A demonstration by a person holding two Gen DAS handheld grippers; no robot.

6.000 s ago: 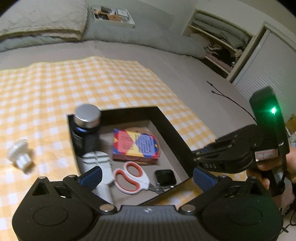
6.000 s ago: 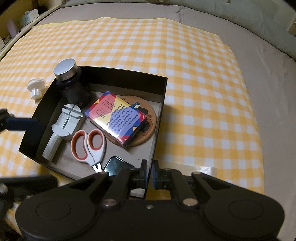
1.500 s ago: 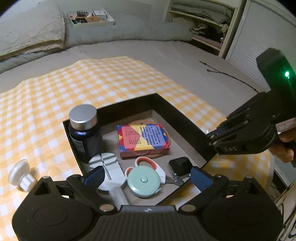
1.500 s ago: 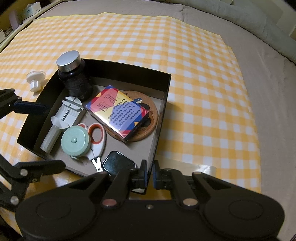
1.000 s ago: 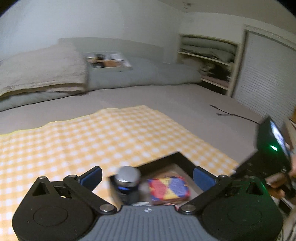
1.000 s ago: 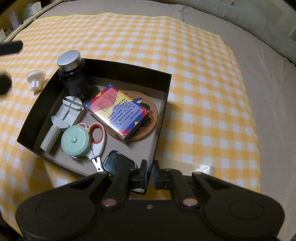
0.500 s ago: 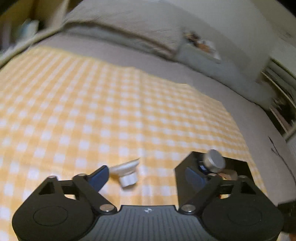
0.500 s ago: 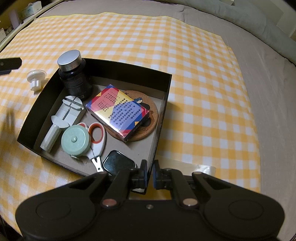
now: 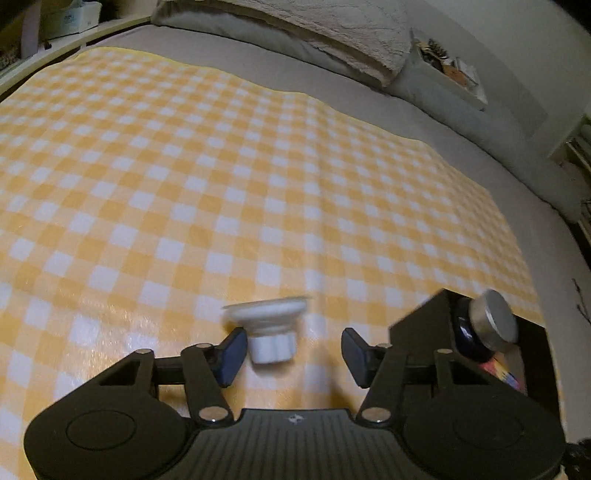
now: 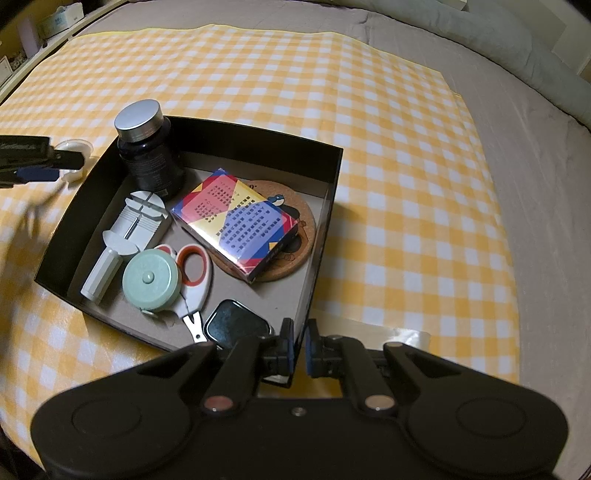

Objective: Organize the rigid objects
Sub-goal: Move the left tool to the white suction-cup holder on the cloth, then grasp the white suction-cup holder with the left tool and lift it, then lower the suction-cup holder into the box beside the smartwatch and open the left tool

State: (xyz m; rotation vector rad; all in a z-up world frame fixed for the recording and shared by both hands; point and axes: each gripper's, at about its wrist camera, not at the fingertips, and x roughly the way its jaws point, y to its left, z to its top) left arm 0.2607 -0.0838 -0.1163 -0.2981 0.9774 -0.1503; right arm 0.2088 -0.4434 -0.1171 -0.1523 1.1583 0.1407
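Note:
A white plastic cap-like piece [image 9: 269,328] lies on the yellow checked cloth [image 9: 221,166], just left of the black box [image 10: 258,133]. My left gripper [image 9: 291,354] straddles its ribbed stem and its jaws are closing; a gap still shows on the right side. In the right wrist view the left gripper [image 10: 55,162] pokes in from the left edge at the white piece [image 10: 75,147]. My right gripper [image 10: 299,350] is shut on the box's near wall. In the box are a dark bottle [image 10: 147,147], a card pack [image 10: 236,225], scissors [image 10: 195,273] and a mint tape measure [image 10: 151,280].
The box also holds a white watch tool [image 10: 136,221], a cork coaster [image 10: 299,225] and a black watch [image 10: 236,325]. Its corner [image 9: 417,325] stands close to the right of my left fingers. A strip of tape [image 10: 388,332] edges the cloth. Pillows [image 9: 332,29] lie at the far side.
My left gripper swung away from over the box to the left, dropped to the white piece and narrowed its jaws around it. The right gripper and the box stayed put.

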